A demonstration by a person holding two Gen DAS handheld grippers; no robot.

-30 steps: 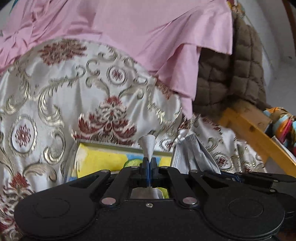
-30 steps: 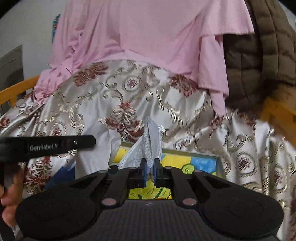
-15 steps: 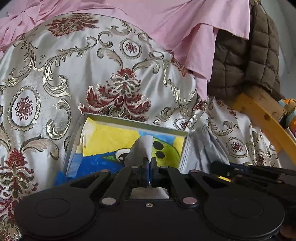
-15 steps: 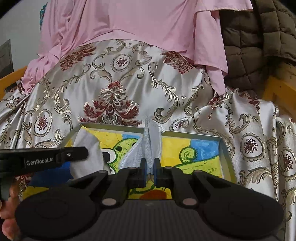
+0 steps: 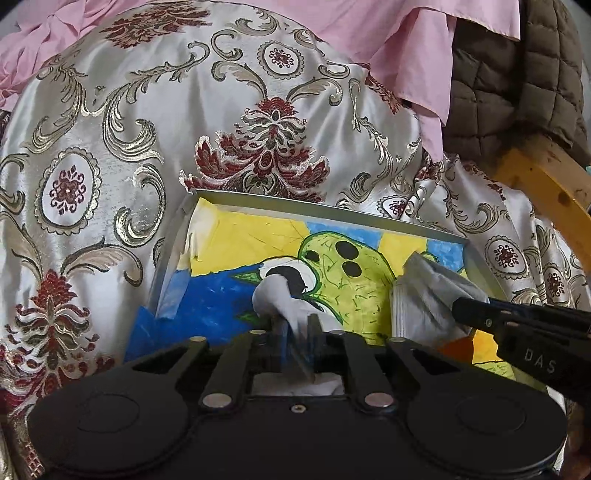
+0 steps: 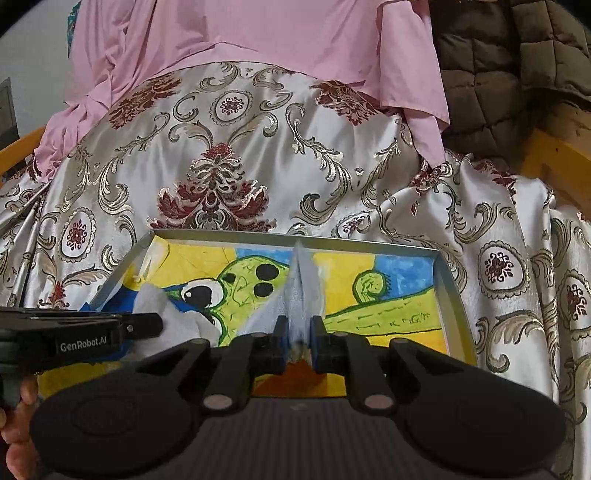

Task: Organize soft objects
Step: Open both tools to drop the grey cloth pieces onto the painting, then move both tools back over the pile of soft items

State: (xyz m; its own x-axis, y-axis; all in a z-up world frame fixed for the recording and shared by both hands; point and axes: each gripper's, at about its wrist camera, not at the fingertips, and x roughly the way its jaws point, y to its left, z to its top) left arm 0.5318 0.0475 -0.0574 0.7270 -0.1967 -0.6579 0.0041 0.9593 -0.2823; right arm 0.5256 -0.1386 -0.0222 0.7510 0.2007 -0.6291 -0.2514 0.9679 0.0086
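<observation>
A shallow metal tray point(image 5: 295, 205) with a bright cartoon drawing on its floor lies on a patterned satin cloth; it also shows in the right wrist view point(image 6: 448, 280). My left gripper point(image 5: 294, 325) hangs low over the tray, its jaws a little apart around a white cloth point(image 5: 277, 295), blurred. My right gripper point(image 6: 299, 332) has its jaws slightly apart around a grey-blue face mask point(image 6: 303, 280) over the tray's middle. The mask shows at the right in the left wrist view point(image 5: 428, 291). The white cloth shows at the left in the right wrist view point(image 6: 162, 306).
The satin cloth point(image 5: 110, 147) with red and gold ornaments covers the seat. A pink garment point(image 6: 258, 33) and a brown quilted jacket point(image 6: 498, 74) hang behind. A yellow wooden frame point(image 5: 546, 177) stands at the right.
Both grippers have come down and forward over the tray with the cloth and the mask. Both pairs of jaws have parted a little from their tight grip.
</observation>
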